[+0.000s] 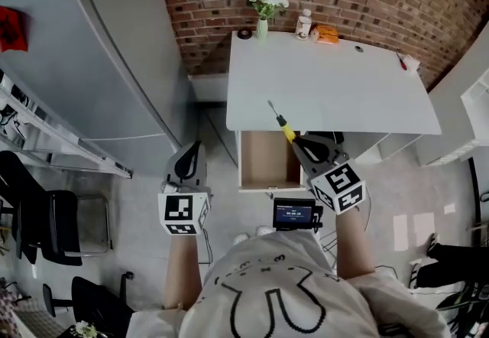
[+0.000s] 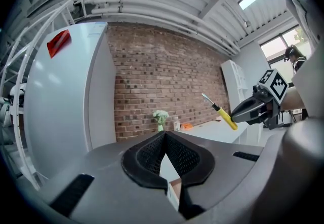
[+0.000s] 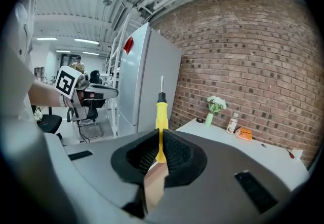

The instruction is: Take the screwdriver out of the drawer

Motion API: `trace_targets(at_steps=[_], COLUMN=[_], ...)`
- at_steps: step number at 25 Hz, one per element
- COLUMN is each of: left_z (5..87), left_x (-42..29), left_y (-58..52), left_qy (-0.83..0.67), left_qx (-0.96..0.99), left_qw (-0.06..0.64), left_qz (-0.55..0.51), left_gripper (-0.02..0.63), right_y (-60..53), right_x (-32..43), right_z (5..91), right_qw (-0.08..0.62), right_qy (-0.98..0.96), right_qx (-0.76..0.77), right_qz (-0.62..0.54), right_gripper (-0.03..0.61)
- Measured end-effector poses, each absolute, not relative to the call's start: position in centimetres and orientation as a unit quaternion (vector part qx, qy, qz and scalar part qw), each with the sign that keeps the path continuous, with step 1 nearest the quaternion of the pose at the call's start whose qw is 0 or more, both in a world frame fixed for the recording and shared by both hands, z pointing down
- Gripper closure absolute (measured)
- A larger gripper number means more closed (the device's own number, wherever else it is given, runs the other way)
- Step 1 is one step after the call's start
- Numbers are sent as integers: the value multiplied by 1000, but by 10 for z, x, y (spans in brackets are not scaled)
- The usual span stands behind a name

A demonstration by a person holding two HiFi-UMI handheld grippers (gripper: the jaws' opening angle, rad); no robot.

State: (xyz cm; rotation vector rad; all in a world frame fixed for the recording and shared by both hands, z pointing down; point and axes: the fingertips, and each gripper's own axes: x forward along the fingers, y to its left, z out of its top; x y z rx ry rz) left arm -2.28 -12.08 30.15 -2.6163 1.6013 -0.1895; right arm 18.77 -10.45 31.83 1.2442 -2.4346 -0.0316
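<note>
The person is standing right in front of the open drawer (image 1: 266,162), which is hanging out from under the front edge of the white table (image 1: 328,76). The right gripper (image 1: 296,142) is holding the screwdriver (image 1: 280,121) just above the drawer's right side. Its pads are clamped on the lower end of the yellow handle, and the metal shaft is pointing up and away, over the table edge behind the drawer. In the right gripper view the handle is sitting straight between the two pads, with most of its length sticking out beyond them.

The left gripper (image 1: 195,148) is hanging well to the left of the drawer, clear of it. Its jaws are brought together at the tips and are carrying nothing.

To my eye the tool is already lifted out of the drawer, so what is left is getting it clear and setting it somewhere.

The grip is what is worrying me. With only the butt of the handle pinched, the long free end could act as a lever. A quick swing or a tilt of the wrist could make the screwdriver pivot or slide between the pads. Since it is hovering above the drawer, a slip would likely drop it straight back in. The bare shaft is also reaching over the table edge behind the drawer, so a low move forward could knock the tip on the table and twist the tool loose.
</note>
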Motion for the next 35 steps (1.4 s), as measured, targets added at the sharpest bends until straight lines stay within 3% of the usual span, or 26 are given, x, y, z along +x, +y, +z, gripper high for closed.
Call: trace_targets(at_steps=[13, 35], left_z=[274, 264], left_x=[-22, -27], left_y=[-130, -130], left_qy=[526, 533], left_qx=[-848, -843], left_qw=[58, 62], left_qz=[-29, -17], left_gripper=[607, 609], right_y=[-103, -108], right_x=[181, 179], right_z=[294, 290], right_qw=[109, 119], right_qy=[-876, -878], right_qx=[469, 463], right_qz=[-9, -13], right_gripper=[552, 552])
